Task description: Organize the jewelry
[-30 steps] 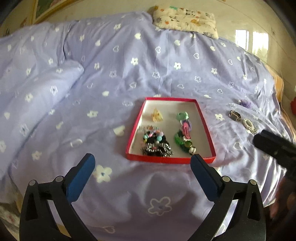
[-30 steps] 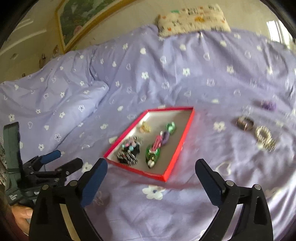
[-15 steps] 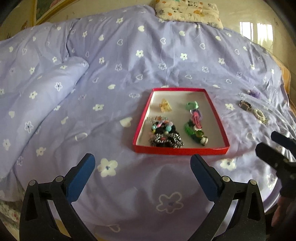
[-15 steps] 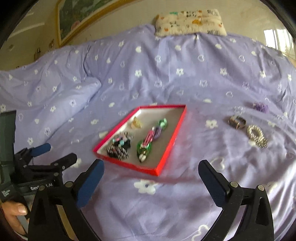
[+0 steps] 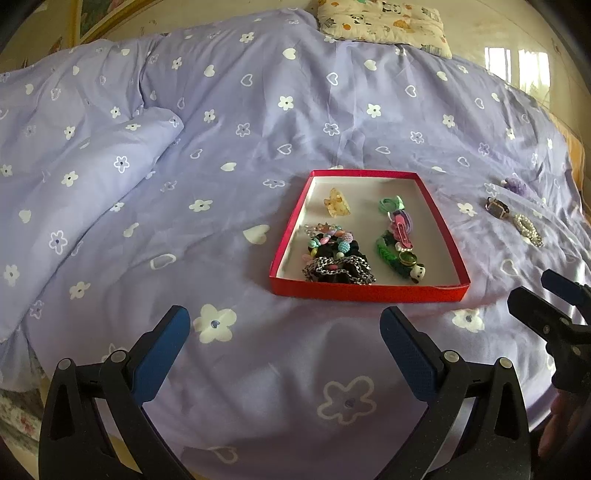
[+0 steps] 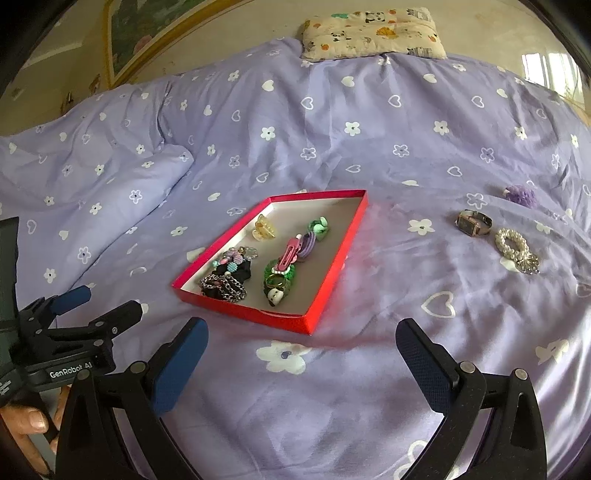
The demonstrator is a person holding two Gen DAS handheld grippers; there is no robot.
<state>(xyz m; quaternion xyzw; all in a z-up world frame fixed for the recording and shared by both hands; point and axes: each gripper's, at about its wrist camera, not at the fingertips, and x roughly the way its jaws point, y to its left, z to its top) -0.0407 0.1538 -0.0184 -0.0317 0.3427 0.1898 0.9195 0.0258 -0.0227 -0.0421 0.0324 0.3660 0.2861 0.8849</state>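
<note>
A red tray (image 5: pixel 288 236) (image 6: pixel 334 266) lies on the purple bedspread and holds several hair ties, clips and chains. To its right on the bedspread lie a watch (image 5: pixel 497 208) (image 6: pixel 472 223), a pearl bracelet (image 5: pixel 526 228) (image 6: pixel 514 246) and a purple piece (image 5: pixel 517 184) (image 6: pixel 520 195). My left gripper (image 5: pixel 284 343) is open and empty, in front of the tray. My right gripper (image 6: pixel 302 350) is open and empty, in front of the tray's right corner. Each gripper also shows in the other's view, the right one (image 5: pixel 546 306) and the left one (image 6: pixel 81 306).
A folded duvet (image 5: pixel 74 184) rises at the left. A patterned pillow (image 5: pixel 384 26) (image 6: pixel 373 33) lies at the head of the bed. The bed's right edge (image 5: pixel 576 162) drops off past the loose jewelry.
Both grippers have pulled back from the tray and lifted a little. The tray sits farther off in both views. Both stay open and empty.
</note>
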